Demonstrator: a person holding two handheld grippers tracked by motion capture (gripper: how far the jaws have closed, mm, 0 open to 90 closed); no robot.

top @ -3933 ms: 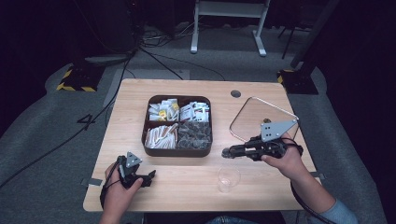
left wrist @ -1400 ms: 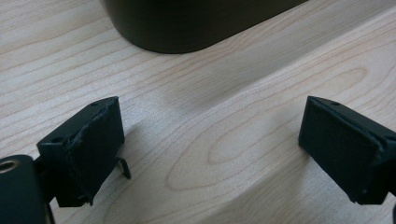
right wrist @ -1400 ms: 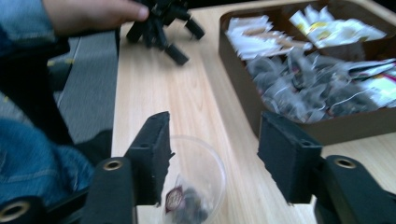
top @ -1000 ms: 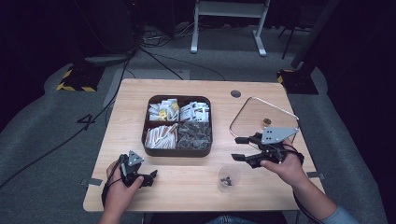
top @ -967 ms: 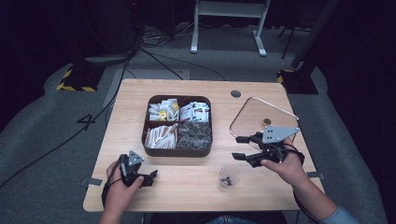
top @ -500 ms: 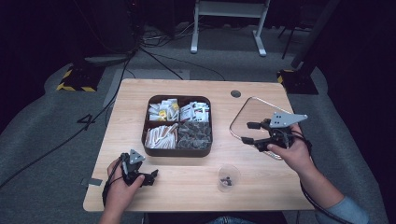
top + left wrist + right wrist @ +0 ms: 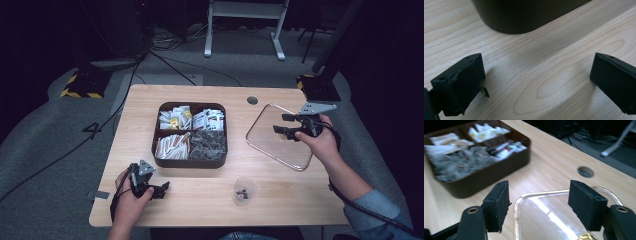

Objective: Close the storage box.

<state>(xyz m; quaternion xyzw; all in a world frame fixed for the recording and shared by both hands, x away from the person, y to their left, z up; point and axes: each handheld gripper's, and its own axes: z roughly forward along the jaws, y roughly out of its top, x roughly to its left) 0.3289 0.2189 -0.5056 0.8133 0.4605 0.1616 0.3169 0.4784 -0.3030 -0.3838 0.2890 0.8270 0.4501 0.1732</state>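
Hovering over the clear lid (image 7: 277, 137) at the table's (image 7: 200, 205) right side, the right gripper (image 7: 286, 125) had its jaws spread wide with nothing between them; they had just been opening further. In the right gripper view the lid (image 7: 544, 217) lay flat on the wood directly beneath and between the two black pads (image 7: 499, 205), its rounded rim catching the light, and the pads did not touch it. A small gold spot showed on the lid near the bottom edge of that view. Beyond the lid stood the dark brown tray (image 7: 486, 178), its compartments filled with packets and sachets, and a round cable hole (image 7: 585, 171) sat in the tabletop farther back. The left gripper (image 7: 162, 188) rested low on the table near the front left corner, its jaws also wide apart and empty after just opening. In the left gripper view, bare wood lay between them and the tray's rounded corner (image 7: 524, 17) stood just ahead. A small clear cup (image 7: 244, 190) with a few dark bits inside stood near the front edge, between the two hands.
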